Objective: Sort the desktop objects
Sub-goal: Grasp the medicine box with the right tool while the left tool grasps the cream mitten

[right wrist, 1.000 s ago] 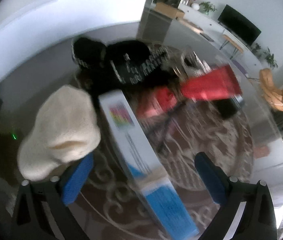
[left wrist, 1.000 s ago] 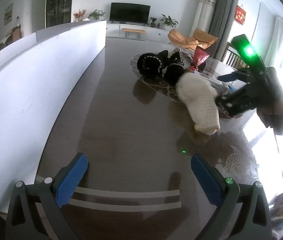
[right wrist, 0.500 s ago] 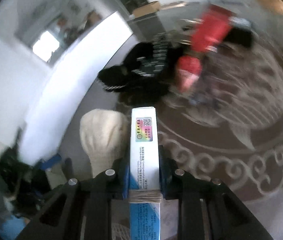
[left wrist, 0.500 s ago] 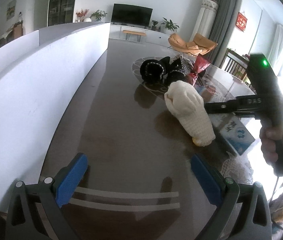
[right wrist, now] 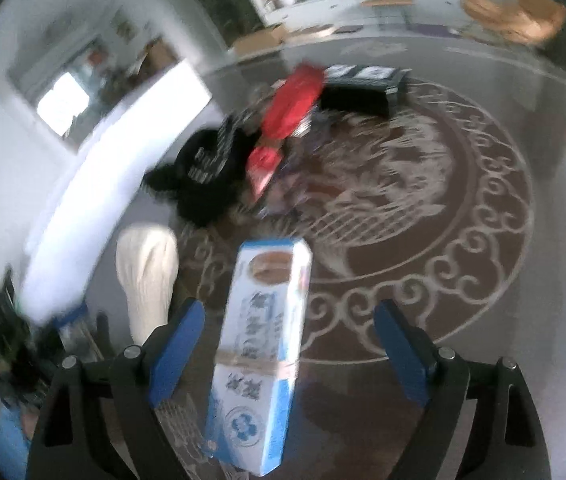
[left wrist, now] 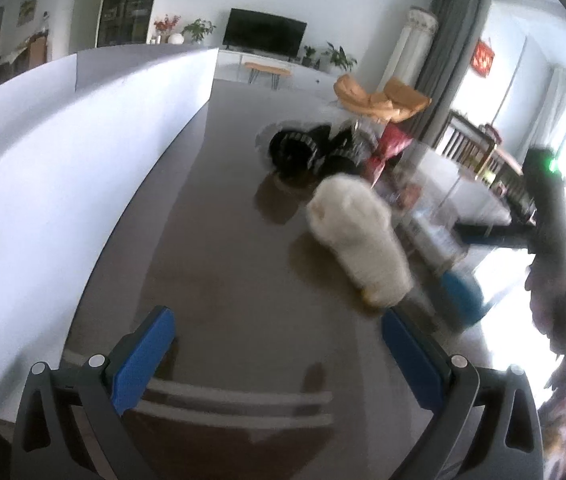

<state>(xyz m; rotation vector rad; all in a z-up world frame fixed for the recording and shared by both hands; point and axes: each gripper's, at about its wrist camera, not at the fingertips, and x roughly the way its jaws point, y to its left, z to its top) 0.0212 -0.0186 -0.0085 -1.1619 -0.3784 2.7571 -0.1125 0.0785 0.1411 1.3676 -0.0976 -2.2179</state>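
1. Here, the right gripper (right wrist: pixel 289 334) stands wide — the long white-and-blue cardboard box (right wrist: pixel 261 344) lies between its blue pads, touching neither.
2. The left gripper (left wrist: pixel 279 344) is spread wide too, holding nothing above the dark glossy table (left wrist: pixel 223 248).
3. Just beside the box lies a cream knitted hat (right wrist: pixel 149 276).
4. Farther off — black studded hats (right wrist: pixel 203 168) and a red foil packet (right wrist: pixel 293 100).

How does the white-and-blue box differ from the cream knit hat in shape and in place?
The box is a long, flat-sided carton with blue print; the hat is a soft, rounded, plain cream lump. The box lies between the open fingers of the right gripper, which do not touch it; the hat lies left of them. Both rest on the table.
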